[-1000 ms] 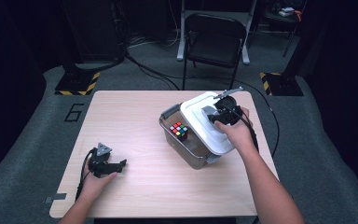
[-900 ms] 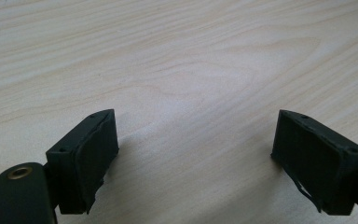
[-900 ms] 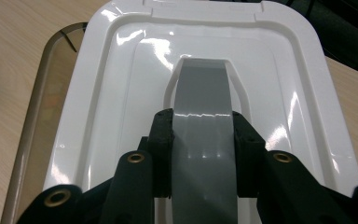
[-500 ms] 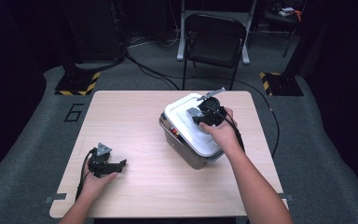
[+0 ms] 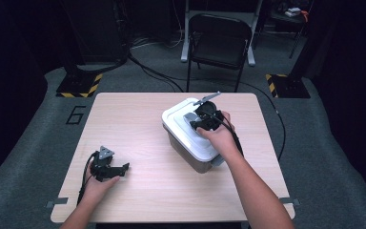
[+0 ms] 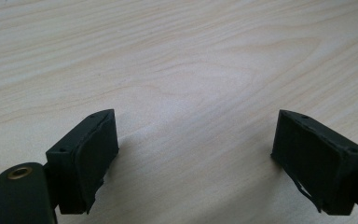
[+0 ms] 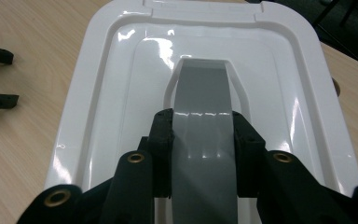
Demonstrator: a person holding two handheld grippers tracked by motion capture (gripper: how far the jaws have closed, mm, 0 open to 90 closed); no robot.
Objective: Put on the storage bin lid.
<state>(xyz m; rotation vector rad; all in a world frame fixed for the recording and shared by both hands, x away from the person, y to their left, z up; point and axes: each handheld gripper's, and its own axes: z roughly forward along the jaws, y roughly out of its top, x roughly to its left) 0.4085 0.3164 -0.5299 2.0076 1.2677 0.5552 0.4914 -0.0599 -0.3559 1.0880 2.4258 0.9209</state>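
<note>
Lid (image 5: pixel 190 131) now square over bin (image 5: pixel 186 151)

The lid (image 5: pixel 190 128) sits on the bin (image 5: pixel 187 155), right of the table's (image 5: pixel 138 119) middle.

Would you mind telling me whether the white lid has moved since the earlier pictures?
Yes. The white lid, gripped by its grey handle in the right gripper, has slid left across the grey bin and now covers it.

Lid (image 7: pixel 112 93) glossy white; handle (image 7: pixel 204 140) grey; bin (image 5: pixel 183 150) body grey-brown. Right tool (image 7: pixel 204 154) black, brass rivets. Left tool (image 6: pixel 196 154) black. Surface (image 5: pixel 138 124) pale wood grain. Floor markers (image 5: pixel 78 88) yellow-black striped. Chair (image 5: pixel 219 40) black.
</note>
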